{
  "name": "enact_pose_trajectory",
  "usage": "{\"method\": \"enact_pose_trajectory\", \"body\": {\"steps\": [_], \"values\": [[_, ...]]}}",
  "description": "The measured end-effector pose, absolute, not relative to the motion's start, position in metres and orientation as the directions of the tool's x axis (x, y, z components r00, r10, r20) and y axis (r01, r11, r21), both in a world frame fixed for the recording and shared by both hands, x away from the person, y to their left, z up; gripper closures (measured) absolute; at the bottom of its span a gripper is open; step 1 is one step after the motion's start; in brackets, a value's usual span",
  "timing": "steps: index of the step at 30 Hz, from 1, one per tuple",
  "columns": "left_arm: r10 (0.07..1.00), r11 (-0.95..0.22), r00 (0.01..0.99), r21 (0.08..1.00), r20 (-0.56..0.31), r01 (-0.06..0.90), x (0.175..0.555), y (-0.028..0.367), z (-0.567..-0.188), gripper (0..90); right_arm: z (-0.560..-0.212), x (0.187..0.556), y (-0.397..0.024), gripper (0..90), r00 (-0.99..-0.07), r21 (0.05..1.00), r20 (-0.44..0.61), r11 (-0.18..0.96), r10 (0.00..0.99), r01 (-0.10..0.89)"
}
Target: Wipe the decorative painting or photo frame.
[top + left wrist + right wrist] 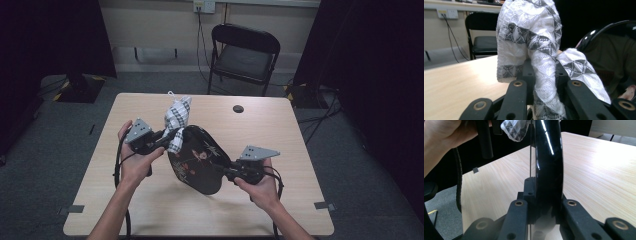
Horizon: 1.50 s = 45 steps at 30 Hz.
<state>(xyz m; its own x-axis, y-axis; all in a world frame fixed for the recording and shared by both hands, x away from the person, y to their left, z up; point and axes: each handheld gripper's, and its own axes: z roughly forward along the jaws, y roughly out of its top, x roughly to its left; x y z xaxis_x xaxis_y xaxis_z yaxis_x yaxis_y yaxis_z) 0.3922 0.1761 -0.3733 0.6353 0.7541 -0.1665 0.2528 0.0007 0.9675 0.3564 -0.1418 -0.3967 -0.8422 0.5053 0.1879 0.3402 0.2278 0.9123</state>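
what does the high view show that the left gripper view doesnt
High view alone: the right gripper clamped on the rim of the black tray, held tilted over the table, plus the tray's painted face and both hands.

Left gripper view alone: the white and grey cloth up close, pinched between the jaws of the left gripper, and its woven triangle pattern.

Both: the cloth against the tray's edge, the wooden table, the folding chair behind it.

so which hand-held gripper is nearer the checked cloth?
Left. The left hand-held gripper is clamped on the checked cloth itself. The right hand-held gripper grips the rim of the black plate on the side away from the cloth.
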Motion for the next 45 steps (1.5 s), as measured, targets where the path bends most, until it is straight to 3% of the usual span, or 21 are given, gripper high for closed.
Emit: {"method": "enact_pose_trajectory", "body": {"steps": [4, 11, 15, 19, 25, 29, 33, 38, 42, 45], "values": [[0.723, 0.069, 0.661, 0.973, -0.2, 0.219, 0.387, 0.175, -0.361, 77.6, -0.397, 0.356, -0.142, 81.1, -0.843, 0.913, 0.188, 0.227, 0.505, 0.34], [0.76, -0.022, 0.635, 0.969, -0.142, 0.244, 0.391, 0.175, -0.373, 77.6, -0.397, 0.356, -0.142, 81.1, -0.84, 0.914, 0.187, 0.225, 0.509, 0.339], [0.762, -0.028, 0.628, 0.962, -0.156, 0.273, 0.392, 0.178, -0.374, 77.6, -0.397, 0.357, -0.143, 81.1, -0.841, 0.913, 0.192, 0.223, 0.505, 0.343], [0.73, 0.037, 0.655, 0.969, -0.194, 0.246, 0.389, 0.178, -0.365, 77.6, -0.397, 0.356, -0.141, 81.2, -0.844, 0.915, 0.182, 0.228, 0.504, 0.334], [0.753, -0.009, 0.637, 0.966, -0.164, 0.259, 0.394, 0.178, -0.377, 77.3, -0.397, 0.355, -0.142, 81.2, -0.84, 0.915, 0.187, 0.222, 0.509, 0.338], [0.751, -0.002, 0.632, 0.956, -0.193, 0.293, 0.399, 0.182, -0.383, 77.3, -0.398, 0.356, -0.142, 81.1, -0.84, 0.915, 0.189, 0.22, 0.509, 0.339], [0.73, 0.039, 0.65, 0.963, -0.21, 0.267, 0.394, 0.178, -0.372, 77.3, -0.398, 0.356, -0.142, 81.2, -0.843, 0.915, 0.186, 0.223, 0.505, 0.336], [0.737, 0.027, 0.651, 0.97, -0.181, 0.24, 0.39, 0.175, -0.368, 77.2, -0.398, 0.355, -0.143, 81.1, -0.841, 0.915, 0.189, 0.221, 0.508, 0.339], [0.784, -0.077, 0.614, 0.967, -0.093, 0.244, 0.394, 0.174, -0.379, 77.2, -0.398, 0.355, -0.143, 81.1, -0.838, 0.915, 0.187, 0.22, 0.513, 0.339], [0.773, -0.06, 0.622, 0.962, -0.125, 0.267, 0.394, 0.177, -0.378, 77.3, -0.398, 0.356, -0.144, 81.0, -0.84, 0.914, 0.186, 0.224, 0.51, 0.339]]}}
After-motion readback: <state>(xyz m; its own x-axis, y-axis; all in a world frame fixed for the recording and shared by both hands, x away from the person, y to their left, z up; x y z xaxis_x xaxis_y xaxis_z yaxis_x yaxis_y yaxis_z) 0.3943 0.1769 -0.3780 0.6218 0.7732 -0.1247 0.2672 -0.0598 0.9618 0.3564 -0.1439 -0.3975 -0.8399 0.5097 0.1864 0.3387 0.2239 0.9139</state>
